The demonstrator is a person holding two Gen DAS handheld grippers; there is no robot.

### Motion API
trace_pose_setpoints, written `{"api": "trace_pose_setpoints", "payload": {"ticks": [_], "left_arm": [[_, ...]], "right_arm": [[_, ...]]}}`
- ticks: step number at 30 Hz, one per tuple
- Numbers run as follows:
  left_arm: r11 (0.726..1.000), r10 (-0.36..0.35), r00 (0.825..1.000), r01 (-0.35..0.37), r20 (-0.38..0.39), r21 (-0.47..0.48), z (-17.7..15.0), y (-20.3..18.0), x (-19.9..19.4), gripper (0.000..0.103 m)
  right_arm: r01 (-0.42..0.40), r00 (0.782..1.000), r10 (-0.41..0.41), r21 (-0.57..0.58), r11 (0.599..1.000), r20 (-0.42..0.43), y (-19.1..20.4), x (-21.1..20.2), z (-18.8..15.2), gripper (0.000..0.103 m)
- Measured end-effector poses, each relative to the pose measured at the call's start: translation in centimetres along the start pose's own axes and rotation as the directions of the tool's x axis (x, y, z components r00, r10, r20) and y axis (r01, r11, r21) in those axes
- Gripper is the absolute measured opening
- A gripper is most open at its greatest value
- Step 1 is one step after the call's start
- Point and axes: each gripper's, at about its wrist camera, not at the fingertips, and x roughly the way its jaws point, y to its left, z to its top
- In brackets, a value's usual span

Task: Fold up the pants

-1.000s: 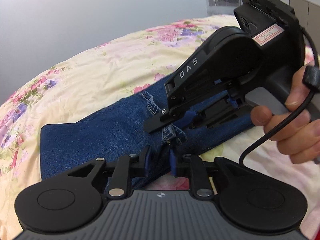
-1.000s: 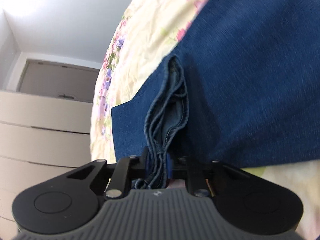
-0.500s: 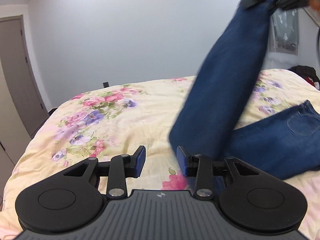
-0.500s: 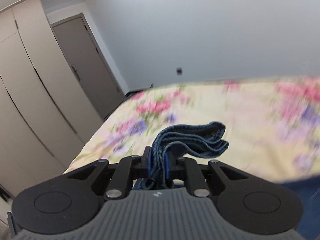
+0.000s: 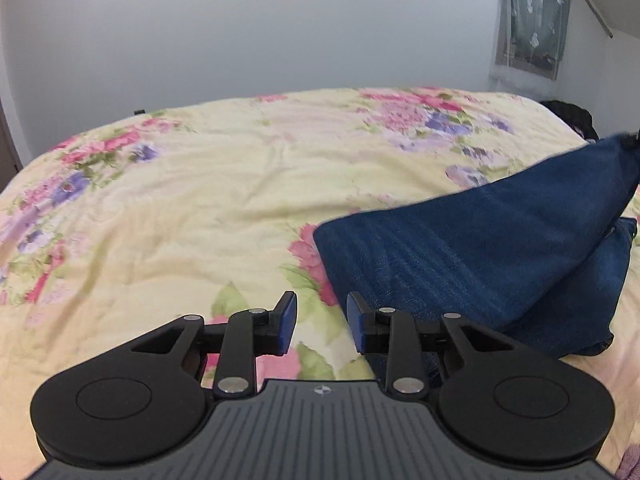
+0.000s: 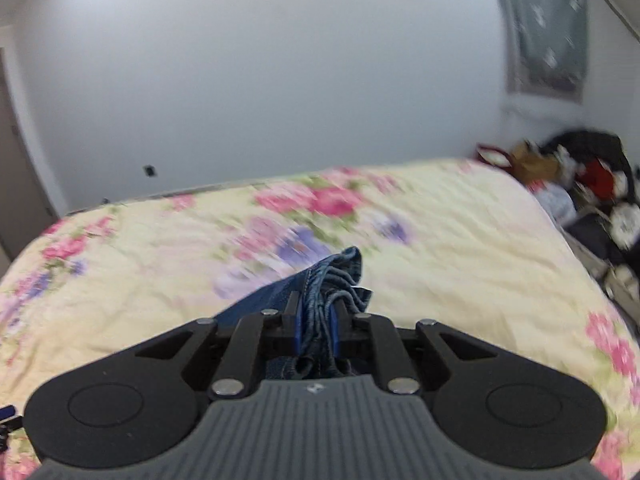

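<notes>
Dark blue jeans (image 5: 480,248) lie on the flowered bedspread (image 5: 200,208) at the right of the left wrist view, one layer slanting up to the right edge over a lower layer. My left gripper (image 5: 322,322) is open and empty, just left of the jeans' near corner. My right gripper (image 6: 316,320) is shut on the bunched hems of the jeans (image 6: 340,276), held above the bed.
A pile of clothes and bags (image 6: 580,184) sits beside the bed at the far right. A grey wall (image 5: 280,32) stands behind the bed, with a curtained window (image 5: 528,20) at the upper right. A door edge (image 6: 16,168) shows at left.
My left gripper let go of the jeans and drew back. My right gripper carried the hems up and over to the right, and the raised leg now slopes lower over the other layer.
</notes>
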Motion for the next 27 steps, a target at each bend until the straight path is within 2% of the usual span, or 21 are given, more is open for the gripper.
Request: {"api": "trace_pose_setpoints", "payload": {"ticks": [2,3,4,6,9,11,13,16,18,20,22,23,25,27], "left_arm": [[1.0,-0.005,0.999,0.006,-0.039,0.015,-0.2,-1.4,2.0,0.033],[1.0,-0.014,0.998,0.015,-0.054,0.019,-0.4,-1.9,2.9,0.033],[0.999,-0.025,0.997,0.027,-0.072,0.023,-0.5,-2.5,3.7,0.032],[0.998,-0.028,0.992,0.035,-0.12,0.052,-1.0,-3.5,5.4,0.031],[0.997,-0.001,0.982,0.017,-0.187,0.08,-2.0,-4.2,7.4,0.029],[0.998,-0.001,0.977,0.014,-0.213,0.058,-2.3,-4.3,8.1,0.029],[0.999,-0.004,0.974,0.011,-0.227,0.031,-2.2,-4.1,8.4,0.029],[0.999,0.0,0.973,0.01,-0.232,0.043,-2.0,-4.2,8.3,0.029],[0.999,0.0,0.972,0.009,-0.235,0.039,-2.0,-4.2,8.2,0.029],[1.0,-0.006,0.972,0.012,-0.235,0.022,-1.9,-4.1,8.1,0.029],[0.999,-0.02,0.977,0.026,-0.213,0.027,-1.9,-4.3,7.8,0.029],[0.999,-0.016,0.979,0.024,-0.205,0.036,-1.9,-4.5,7.7,0.029],[0.999,-0.018,0.98,0.027,-0.196,0.043,-2.0,-4.6,7.5,0.029],[0.998,-0.052,0.982,0.058,-0.18,0.031,-2.2,-4.7,7.2,0.029]], "right_arm": [[0.04,0.991,-0.025,0.118,0.992,-0.128,-4.5,5.2,-3.9,0.008],[0.07,0.986,-0.047,0.141,0.988,-0.161,-5.8,6.9,-5.4,0.008],[0.077,0.984,-0.052,0.144,0.987,-0.172,-6.6,8.0,-6.6,0.008],[0.034,0.989,-0.011,0.156,0.987,-0.147,-7.0,8.8,-8.9,0.008],[-0.009,0.988,0.035,0.172,0.985,-0.152,-7.9,9.4,-9.2,0.008],[-0.014,0.985,0.043,0.172,0.985,-0.169,-7.6,9.5,-9.0,0.007],[0.003,0.979,0.035,0.188,0.982,-0.199,-7.1,9.6,-8.2,0.007],[0.045,0.971,-0.001,0.178,0.983,-0.238,-5.7,9.0,-5.8,0.008],[0.011,0.982,0.02,0.162,0.987,-0.19,-4.1,7.4,-3.2,0.008],[-0.098,0.994,0.102,0.108,0.989,-0.029,-2.0,3.7,-0.5,0.007],[-0.118,0.982,0.124,-0.044,0.992,0.141,0.5,0.0,0.5,0.005],[-0.092,0.978,0.108,-0.098,0.991,0.178,1.3,-1.0,0.5,0.005],[-0.024,0.991,0.04,-0.122,0.992,0.131,0.7,0.1,-0.3,0.005],[0.079,0.996,-0.082,-0.112,0.991,-0.018,-1.7,4.2,-2.8,0.004]]}}
